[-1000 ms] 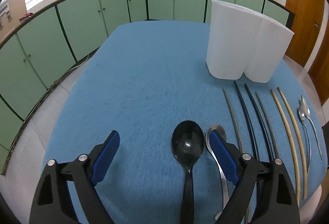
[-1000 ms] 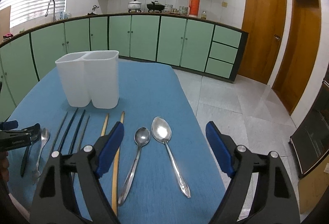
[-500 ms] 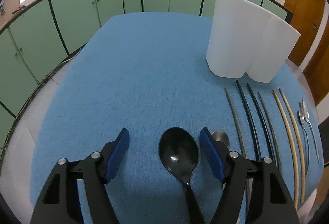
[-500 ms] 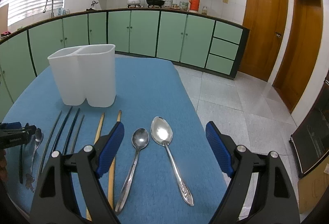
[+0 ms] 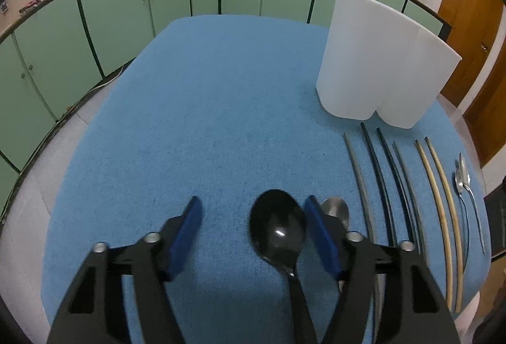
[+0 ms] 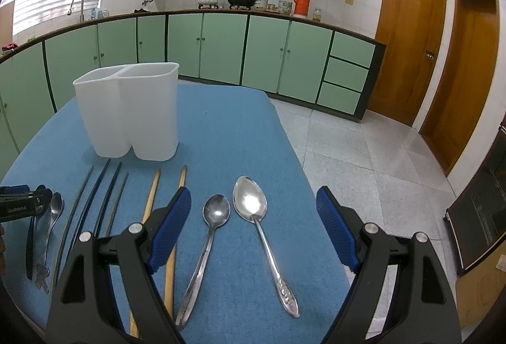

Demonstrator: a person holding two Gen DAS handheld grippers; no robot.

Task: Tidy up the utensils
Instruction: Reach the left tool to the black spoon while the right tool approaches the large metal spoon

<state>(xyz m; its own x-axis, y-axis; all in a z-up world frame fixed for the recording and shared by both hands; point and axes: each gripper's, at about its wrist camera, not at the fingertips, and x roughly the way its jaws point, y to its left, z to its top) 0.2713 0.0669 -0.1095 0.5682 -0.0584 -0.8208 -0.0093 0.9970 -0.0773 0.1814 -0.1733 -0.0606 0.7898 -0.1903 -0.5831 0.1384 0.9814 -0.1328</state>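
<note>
Between the closing, still-parted blue pads of the left gripper [image 5: 253,236], the glossy black plastic spoon [image 5: 278,231] is straddled, ungripped; the right gripper [image 6: 253,227] is held open above 2 steel spoons [image 6: 249,201].

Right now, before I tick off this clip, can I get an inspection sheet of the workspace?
Surface: blue cloth covers the table.
Job's things: white holder upright; black spoon, steel spoons, dark chopsticks and wooden chopsticks lie flat in a row.
Clutter: nothing seen.
Grippers: left gripper has been closing, black spoon between the jaws, not pinched; right gripper open above two steel spoons.
Cables: nothing seen.
Surroundings: green cabinets, wooden doors.
</note>
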